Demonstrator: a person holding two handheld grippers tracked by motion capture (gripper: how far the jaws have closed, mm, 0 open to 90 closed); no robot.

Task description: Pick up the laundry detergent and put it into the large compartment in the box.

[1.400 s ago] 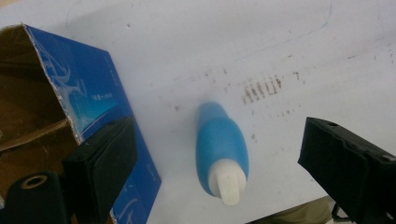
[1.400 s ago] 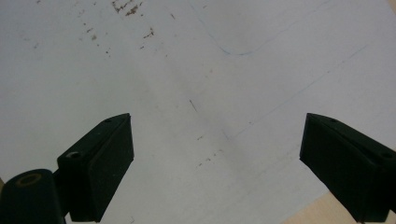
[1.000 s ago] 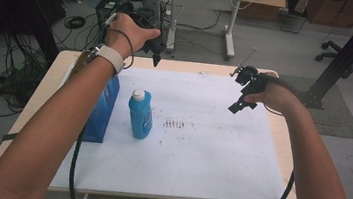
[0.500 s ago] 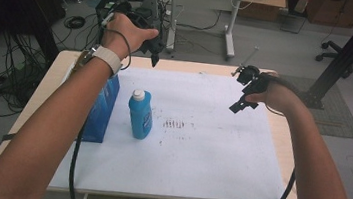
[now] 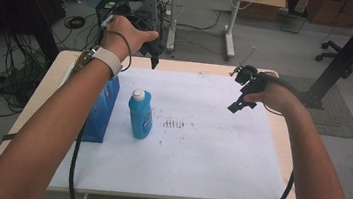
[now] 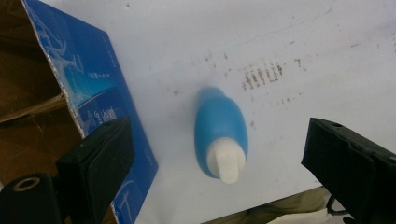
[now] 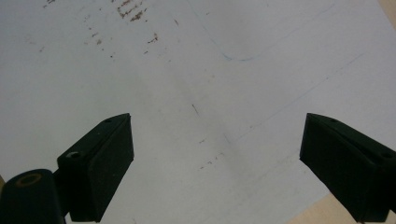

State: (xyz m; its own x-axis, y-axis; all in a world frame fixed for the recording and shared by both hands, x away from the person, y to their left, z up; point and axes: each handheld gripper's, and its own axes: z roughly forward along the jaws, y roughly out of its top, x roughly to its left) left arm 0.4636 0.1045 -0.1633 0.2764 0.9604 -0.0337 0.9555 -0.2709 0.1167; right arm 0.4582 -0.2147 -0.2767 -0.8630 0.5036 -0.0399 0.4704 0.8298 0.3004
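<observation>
On the white-topped table point(image 5: 218, 159) the blue bottle point(image 5: 140, 114) stands ungrasped beside the blue box point(image 5: 102, 111), the left gripper point(image 5: 153, 54) and right gripper point(image 5: 239, 99) both held above it with jaws apart, the left's just widened.

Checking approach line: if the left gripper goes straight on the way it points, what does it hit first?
Probably the blue bottle, cap first: it sits between the open jaws of the left gripper, well below them. The blue box lies just off to one side. Depth is unclear.

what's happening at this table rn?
A person holds a gripper in each hand above a white sheet on the table. The left gripper, its jaws just opened wide with nothing between them, hangs over an upright blue bottle beside an open blue box. The right gripper hangs open over bare sheet. Neither gripper touches anything.
</observation>
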